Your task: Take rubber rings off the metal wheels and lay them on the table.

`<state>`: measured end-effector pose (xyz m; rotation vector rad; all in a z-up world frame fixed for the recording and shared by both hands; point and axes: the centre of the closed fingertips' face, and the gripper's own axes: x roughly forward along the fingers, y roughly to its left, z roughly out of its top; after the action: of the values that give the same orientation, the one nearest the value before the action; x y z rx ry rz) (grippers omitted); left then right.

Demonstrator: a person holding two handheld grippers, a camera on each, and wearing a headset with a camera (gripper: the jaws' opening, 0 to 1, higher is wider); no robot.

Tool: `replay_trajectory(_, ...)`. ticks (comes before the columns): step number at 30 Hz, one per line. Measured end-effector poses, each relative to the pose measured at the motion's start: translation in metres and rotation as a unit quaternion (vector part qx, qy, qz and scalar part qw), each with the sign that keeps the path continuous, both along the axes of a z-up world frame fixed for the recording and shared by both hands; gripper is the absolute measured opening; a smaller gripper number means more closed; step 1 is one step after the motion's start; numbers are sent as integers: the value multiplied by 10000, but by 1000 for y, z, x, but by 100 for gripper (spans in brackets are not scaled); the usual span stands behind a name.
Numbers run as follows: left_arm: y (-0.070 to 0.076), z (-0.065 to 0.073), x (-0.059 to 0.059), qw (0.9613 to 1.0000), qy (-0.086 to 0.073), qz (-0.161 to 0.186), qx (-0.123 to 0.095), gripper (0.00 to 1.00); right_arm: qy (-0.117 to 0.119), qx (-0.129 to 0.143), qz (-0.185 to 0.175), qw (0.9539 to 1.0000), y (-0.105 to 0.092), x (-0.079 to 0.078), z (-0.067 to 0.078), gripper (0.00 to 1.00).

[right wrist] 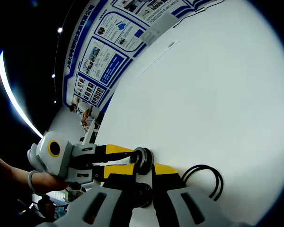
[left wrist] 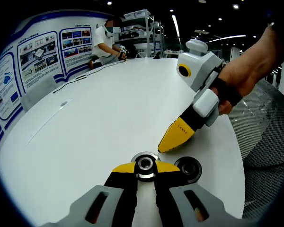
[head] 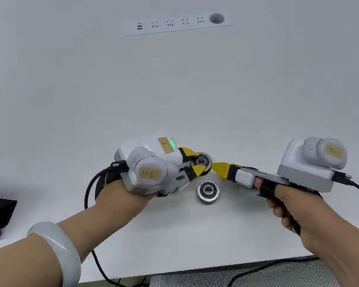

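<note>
On white table [head: 167, 89] — power strip [head: 176, 23] (far edge).

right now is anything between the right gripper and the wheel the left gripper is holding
Nothing visible. The right gripper points straight at the wheel clamped in the left gripper, with bare table between. The second wheel lies off that line, nearer the person.
</note>
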<state>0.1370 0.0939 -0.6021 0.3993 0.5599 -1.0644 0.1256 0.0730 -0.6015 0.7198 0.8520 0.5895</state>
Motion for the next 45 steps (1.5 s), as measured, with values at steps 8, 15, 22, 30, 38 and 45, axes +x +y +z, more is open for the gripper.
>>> replay_trajectory(8,0,0,0,10000,1,37,-18,13,104,98,-38,9999,2,3,-4,14)
replay_trajectory(15,0,0,0,10000,6,40,-21,13,167,226,-66,9996,4,6,-7,14)
replay_trajectory(22,0,0,0,10000,6,35,-24,13,147,277,-34,9995,7,7,-5,14)
replay_trajectory(30,0,0,0,10000,11,41,-34,13,77,288,21,9996,6,5,-1,14)
replay_trajectory(38,0,0,0,10000,18,47,-32,13,29,177,91,9998,8,4,-2,12)
replay_trajectory(45,0,0,0,10000,19,54,-38,13,-24,171,124,9998,6,4,-1,7)
